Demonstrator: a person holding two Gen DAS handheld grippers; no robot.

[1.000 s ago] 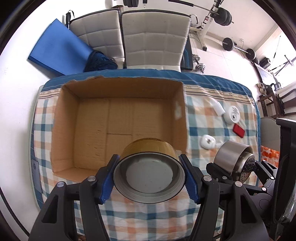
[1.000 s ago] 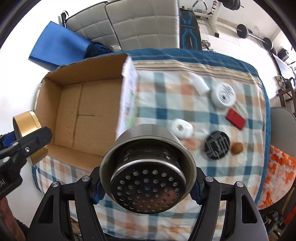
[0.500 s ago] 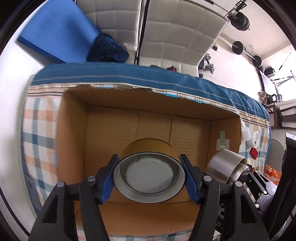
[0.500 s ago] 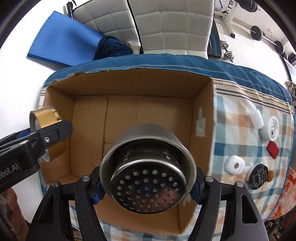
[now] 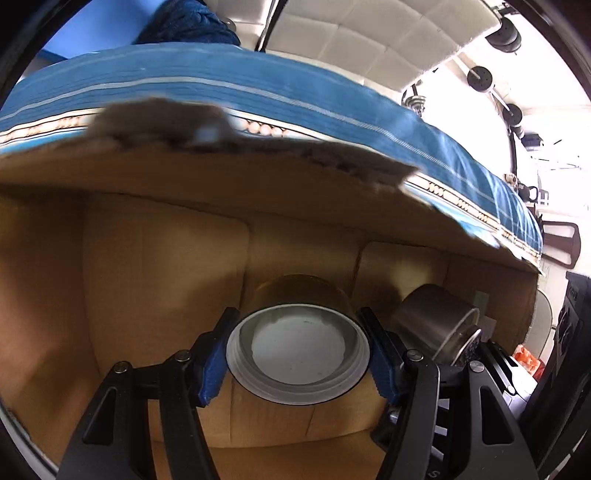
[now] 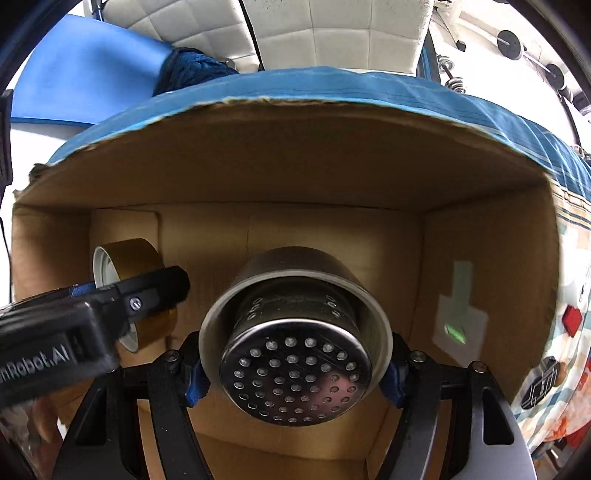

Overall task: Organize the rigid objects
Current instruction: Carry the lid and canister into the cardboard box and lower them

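My left gripper (image 5: 297, 354) is shut on a gold lid (image 5: 299, 347) with a white inside, held low inside the open cardboard box (image 5: 147, 266). The gold lid also shows in the right wrist view (image 6: 125, 266), at the box's left side. My right gripper (image 6: 295, 369) is shut on a steel perforated cup (image 6: 295, 354), also held inside the box (image 6: 295, 173), to the right of the lid. The steel cup shows in the left wrist view (image 5: 436, 325) too. Neither object visibly touches the box floor.
The box stands on a checked tablecloth with a blue border (image 6: 369, 81). To the right of the box lie a red block (image 6: 572, 319), a black round disc (image 6: 541, 386) and a small brown object (image 6: 561, 371). White padded chairs (image 6: 332, 29) stand behind the table.
Both grippers have moved forward and down into the box with their objects. The box walls now fill both views. Grips are unchanged.
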